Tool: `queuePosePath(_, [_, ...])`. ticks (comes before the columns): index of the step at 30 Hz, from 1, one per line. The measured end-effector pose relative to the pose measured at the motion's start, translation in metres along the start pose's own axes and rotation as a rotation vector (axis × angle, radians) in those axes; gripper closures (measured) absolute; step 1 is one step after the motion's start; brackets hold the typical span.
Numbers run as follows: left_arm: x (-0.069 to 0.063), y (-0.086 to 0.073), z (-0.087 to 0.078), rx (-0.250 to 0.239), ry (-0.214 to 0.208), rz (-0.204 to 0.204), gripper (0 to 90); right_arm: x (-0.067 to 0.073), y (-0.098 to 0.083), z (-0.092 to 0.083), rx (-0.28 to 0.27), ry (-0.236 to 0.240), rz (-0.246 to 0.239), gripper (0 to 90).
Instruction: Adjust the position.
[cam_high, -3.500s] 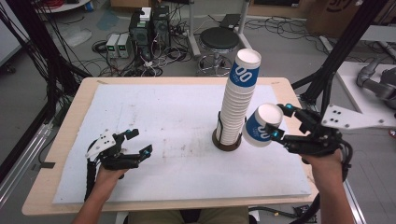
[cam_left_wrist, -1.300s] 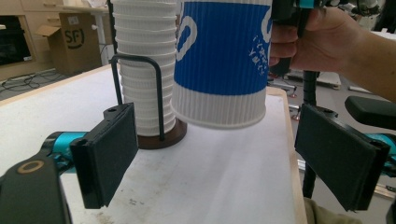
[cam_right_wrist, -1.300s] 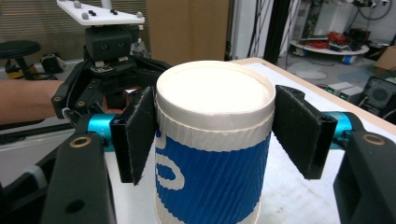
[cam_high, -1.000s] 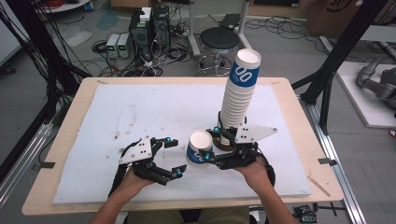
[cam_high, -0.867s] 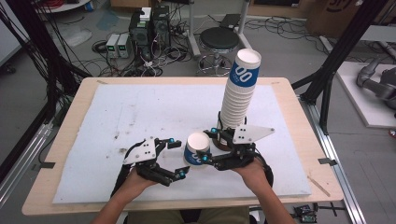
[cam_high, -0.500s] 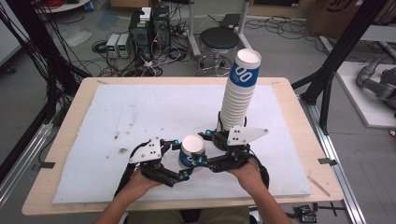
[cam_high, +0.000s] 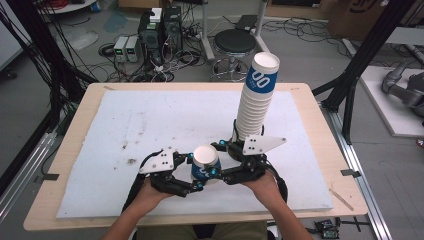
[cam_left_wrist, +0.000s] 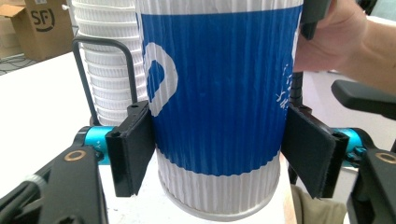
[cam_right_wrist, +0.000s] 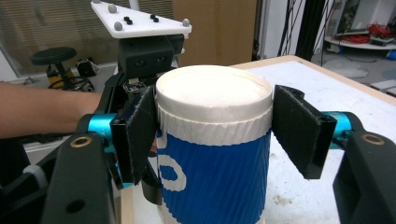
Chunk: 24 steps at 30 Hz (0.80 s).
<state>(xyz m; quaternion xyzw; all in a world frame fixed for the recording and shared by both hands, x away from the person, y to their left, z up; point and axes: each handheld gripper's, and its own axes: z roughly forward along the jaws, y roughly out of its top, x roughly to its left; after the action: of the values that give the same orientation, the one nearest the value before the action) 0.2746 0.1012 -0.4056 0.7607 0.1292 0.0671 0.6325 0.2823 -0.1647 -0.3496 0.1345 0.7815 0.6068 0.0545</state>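
Blue-and-white ribbed paper cup (cam_high: 205, 162) sits upside down, held off the mat between both grippers at the near centre of the table (cam_high: 320, 130), base facing up. Left gripper (cam_high: 192, 172) comes at it from the left; its jaws have just been closing and now the pads (cam_left_wrist: 133, 147) press the blue band on both sides, cup between them. Right gripper (cam_high: 216, 159) comes from the right, jaws clamped narrow on the white band near the cup's upturned base, pads (cam_right_wrist: 135, 135) touching its sides. In the right gripper view the cup (cam_right_wrist: 215, 144) shows a flat white base on top, with the left gripper's body and grey plate just behind. Just far-right of the cup stands the tall stack of matching paper cups (cam_high: 256, 95), upside down too, leaning slightly, on a dark base. White mat (cam_high: 150, 120) covers most of the table, with dirty specks at left centre. Beyond the far edge: a black stool (cam_high: 235, 42), computer boxes (cam_high: 160, 25) and cables on the floor.
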Motion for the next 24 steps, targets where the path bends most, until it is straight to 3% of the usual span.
queuePosePath(2, [0.0,0.0,0.0,0.019,0.003,0.01,30.1,0.0,0.0,-0.001,-0.006,-0.007,0.01,31.7])
queuePosePath(5, [-0.001,0.002,0.001,0.062,-0.002,0.031,31.2,-0.001,0.002,-0.003,-0.032,-0.043,0.026,18.1])
queuePosePath(12, [0.001,0.009,0.002,0.152,0.009,0.042,31.8,-0.006,0.014,-0.015,0.061,-0.014,-0.015,18.1])
queuePosePath(17, [0.005,0.021,0.004,0.254,0.01,0.075,31.7,-0.011,0.026,-0.019,0.204,0.005,-0.1,18.1])
queuePosePath(24, [0.01,0.038,0.009,0.401,-0.017,0.138,31.6,-0.014,0.043,-0.009,0.376,0.036,-0.202,18.1])
